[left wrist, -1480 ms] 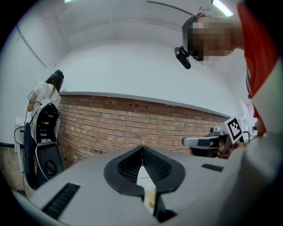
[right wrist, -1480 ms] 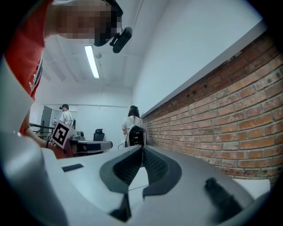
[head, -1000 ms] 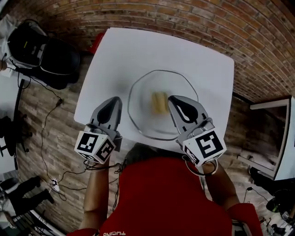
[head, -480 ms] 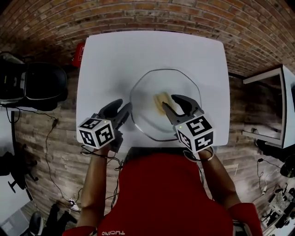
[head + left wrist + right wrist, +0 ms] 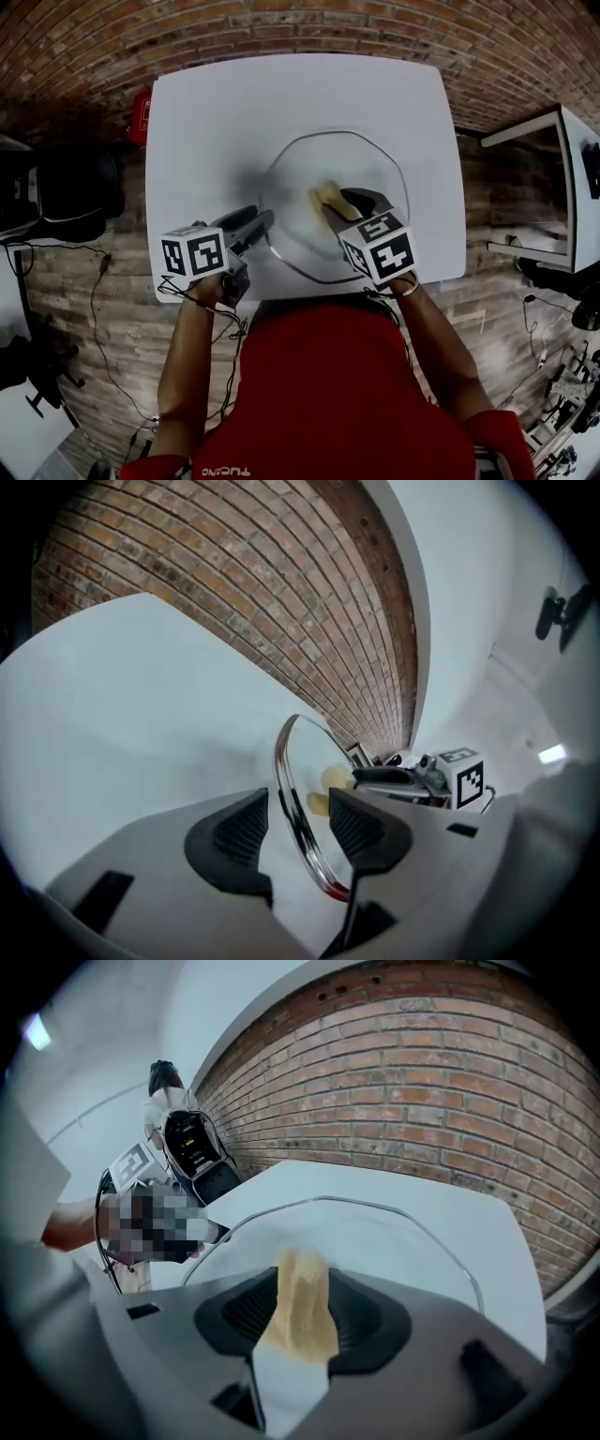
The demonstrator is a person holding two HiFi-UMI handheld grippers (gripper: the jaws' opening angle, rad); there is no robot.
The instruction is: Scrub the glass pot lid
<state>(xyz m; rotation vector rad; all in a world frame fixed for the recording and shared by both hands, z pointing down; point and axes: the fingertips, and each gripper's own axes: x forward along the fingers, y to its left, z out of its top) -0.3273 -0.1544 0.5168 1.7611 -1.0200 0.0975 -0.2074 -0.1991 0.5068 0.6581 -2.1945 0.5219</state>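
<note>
The glass pot lid lies on the white table, with a yellow sponge on its middle. My left gripper is at the lid's near-left edge. Its jaws are opening, and the metal rim runs between the two pads with a gap on each side. My right gripper reaches over the lid from the near side. Its jaws are also opening and stand on either side of the sponge, which rises between the pads. The left gripper view also shows the sponge and the right gripper through the glass.
The table's near edge runs just behind both grippers. A black chair with a bag and a red object are off the table's left side. A white cabinet stands to the right. Cables lie on the brick floor.
Both grippers went from shut to open and moved forward. The left one now straddles the lid's rim and the right one now has the sponge between its jaws.
</note>
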